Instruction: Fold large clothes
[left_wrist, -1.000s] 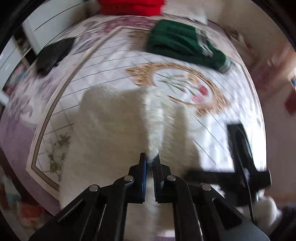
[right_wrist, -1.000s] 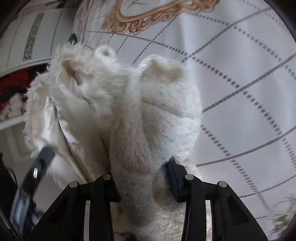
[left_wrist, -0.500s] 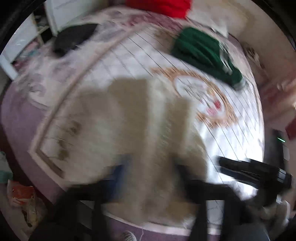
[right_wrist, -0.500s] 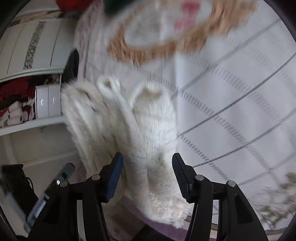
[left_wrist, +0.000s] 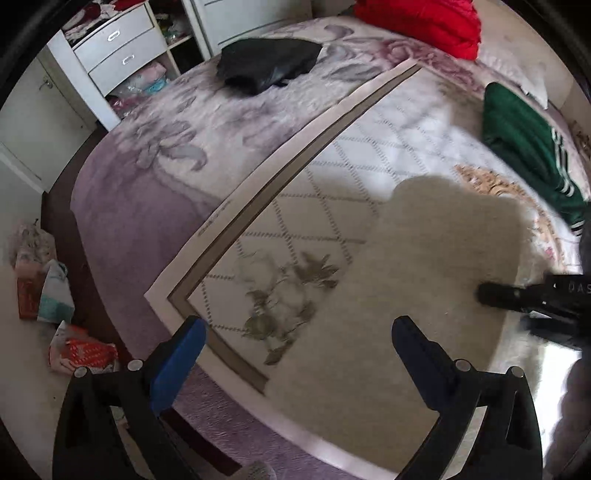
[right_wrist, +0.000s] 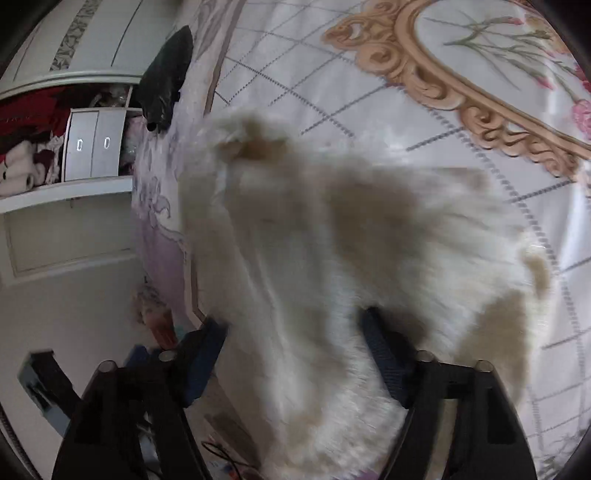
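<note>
While the left claw (left_wrist: 295, 343) hangs with its jaws spread wide and nothing between them, it looks down over the near corner of a bed (left_wrist: 122, 206) covered in a pale quilted bedspread (left_wrist: 332, 162) with a brown border and a printed flower spray. The fluffy cream garment (right_wrist: 332, 258) lies on that bedspread toward the near edge, blurred in both views; in the left wrist view it shows as a soft beige mass (left_wrist: 424, 258) to the right of the flower print. The right claw (right_wrist: 295, 336) also stands with its jaws apart, and the garment's furry edge lies between and in front of its two fingers; whether it touches them I cannot tell through the blur. In the left wrist view the right claw's dark fingertip (left_wrist: 491, 293) reaches in over the cream fabric from the right. Farther up the bed lie a folded black garment (left_wrist: 266, 64), a red one (left_wrist: 417, 22) and a green one with white stripes (left_wrist: 528, 147), all well apart from the cream piece. White drawers (left_wrist: 118, 55) stand beside the bed.
</note>
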